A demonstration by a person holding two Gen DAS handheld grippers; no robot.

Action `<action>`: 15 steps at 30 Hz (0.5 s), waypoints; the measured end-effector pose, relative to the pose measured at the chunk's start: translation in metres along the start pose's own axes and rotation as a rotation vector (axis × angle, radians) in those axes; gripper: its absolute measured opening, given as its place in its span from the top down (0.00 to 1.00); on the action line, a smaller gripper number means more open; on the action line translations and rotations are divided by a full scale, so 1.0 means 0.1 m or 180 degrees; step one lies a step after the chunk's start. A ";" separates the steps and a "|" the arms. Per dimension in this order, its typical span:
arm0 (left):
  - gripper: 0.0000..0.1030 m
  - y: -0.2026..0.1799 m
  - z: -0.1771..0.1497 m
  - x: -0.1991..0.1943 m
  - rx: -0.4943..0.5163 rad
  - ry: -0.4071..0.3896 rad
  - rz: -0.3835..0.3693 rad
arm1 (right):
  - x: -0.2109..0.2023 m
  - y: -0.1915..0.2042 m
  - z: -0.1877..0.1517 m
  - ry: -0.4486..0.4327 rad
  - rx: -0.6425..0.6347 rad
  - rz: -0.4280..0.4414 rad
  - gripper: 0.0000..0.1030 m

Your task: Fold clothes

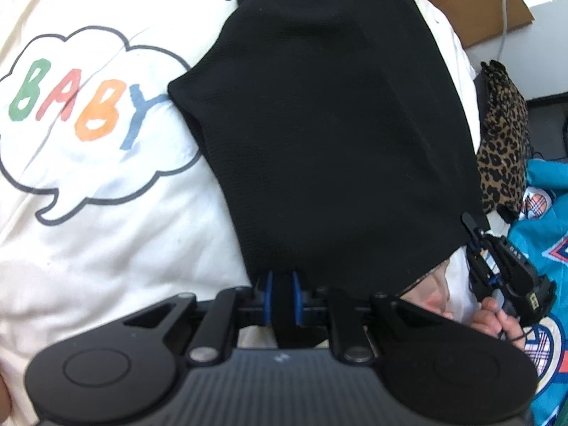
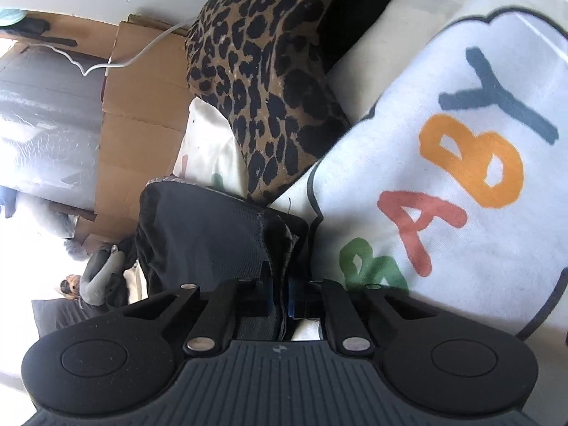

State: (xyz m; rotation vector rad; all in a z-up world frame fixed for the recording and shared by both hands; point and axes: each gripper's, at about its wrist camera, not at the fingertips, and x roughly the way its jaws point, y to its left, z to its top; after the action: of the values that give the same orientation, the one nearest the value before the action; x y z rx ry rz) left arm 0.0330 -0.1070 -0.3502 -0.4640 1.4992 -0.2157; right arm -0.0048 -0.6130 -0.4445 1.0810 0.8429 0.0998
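The left gripper (image 1: 283,296) is pinched tight on the near edge of a black garment (image 1: 330,124), a fold of the cloth squeezed between its blue pads (image 1: 268,296). That garment spreads away from the gripper across a cream sheet (image 1: 106,248), which bears a cloud-shaped speech bubble (image 1: 96,135) holding the word "BABY" in green, red, orange and blue letters; a line of small handwritten characters near the top edge is too cut off to read. In the left wrist view the right gripper (image 1: 470,229) shows at the garment's right corner, held by a hand (image 1: 497,319), its body marked with small letters too blurred to read. The right wrist view shows that gripper (image 2: 280,300) closed on a bunched corner of the same black cloth, with the sheet's "BABY" print just beside it. A leopard-print cloth (image 2: 269,81) lies heaped near the garment, touching the sheet. Teal fabric (image 1: 546,213) with a plaid patch lies to the right. Cardboard boxes (image 2: 142,106) stand behind, a white cable (image 2: 117,60) trailing over them; what they contain cannot be told.
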 end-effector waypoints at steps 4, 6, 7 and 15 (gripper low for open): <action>0.89 0.03 -0.01 -0.06 -0.0099 -0.0021 -0.0053 | -0.03 0.01 0.01 -0.0051 -0.0018 -0.0045 0.95; 0.89 0.03 0.00 -0.07 -0.0127 -0.0026 -0.0099 | -0.05 0.00 0.00 -0.0083 -0.0008 -0.0053 0.95; 0.87 0.03 0.00 -0.07 -0.0134 -0.0028 -0.0119 | -0.05 -0.01 0.00 -0.0094 -0.0004 -0.0055 0.95; 0.66 0.20 -0.05 -0.10 -0.0344 -0.0151 -0.0377 | -0.04 -0.03 -0.02 -0.0138 0.0025 -0.0093 0.95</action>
State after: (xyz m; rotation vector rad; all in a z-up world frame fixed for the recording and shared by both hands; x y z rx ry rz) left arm 0.0246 -0.0861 -0.3499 -0.6414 1.4432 -0.2158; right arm -0.0098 -0.6148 -0.4449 1.0742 0.8205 0.0483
